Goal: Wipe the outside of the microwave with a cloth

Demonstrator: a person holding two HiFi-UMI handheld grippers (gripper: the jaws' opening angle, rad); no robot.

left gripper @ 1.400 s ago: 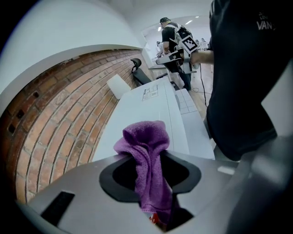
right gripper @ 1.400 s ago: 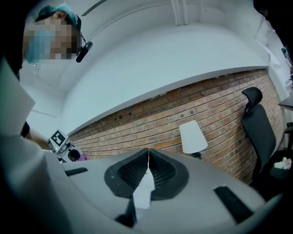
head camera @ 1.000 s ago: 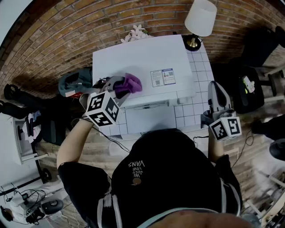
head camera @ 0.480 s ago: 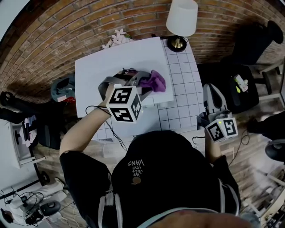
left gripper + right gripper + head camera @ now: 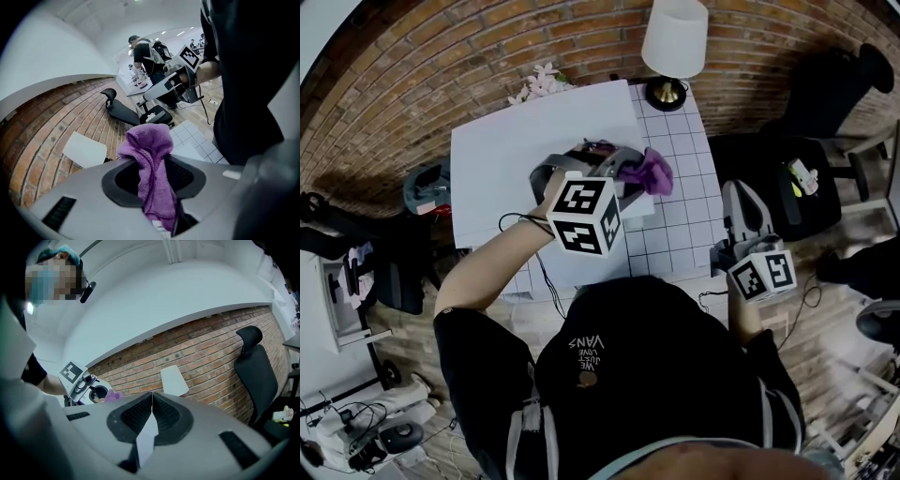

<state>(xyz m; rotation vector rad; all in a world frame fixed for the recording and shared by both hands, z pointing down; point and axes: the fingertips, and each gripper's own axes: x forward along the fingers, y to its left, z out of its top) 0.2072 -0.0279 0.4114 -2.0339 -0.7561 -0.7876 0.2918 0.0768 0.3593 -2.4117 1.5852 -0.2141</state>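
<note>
The white microwave (image 5: 511, 159) stands on a white tiled table (image 5: 684, 220) against a brick wall. My left gripper (image 5: 633, 173) is shut on a purple cloth (image 5: 654, 171), held at the right edge of the microwave's top. In the left gripper view the cloth (image 5: 152, 164) hangs bunched between the jaws. My right gripper (image 5: 736, 192) hovers to the right of the table, apart from the microwave. Its jaws (image 5: 152, 397) are shut with nothing between them. The right gripper view also catches the left gripper (image 5: 86, 385) and the cloth (image 5: 112, 395).
A lamp (image 5: 675, 37) with a white shade stands at the table's back right corner. Pale flowers (image 5: 539, 82) sit behind the microwave. A black office chair (image 5: 806, 178) is to the right, and bags and cables lie on the wooden floor at left.
My left gripper has carried the purple cloth rightward across the microwave's top to its right edge. The right gripper has barely moved.
</note>
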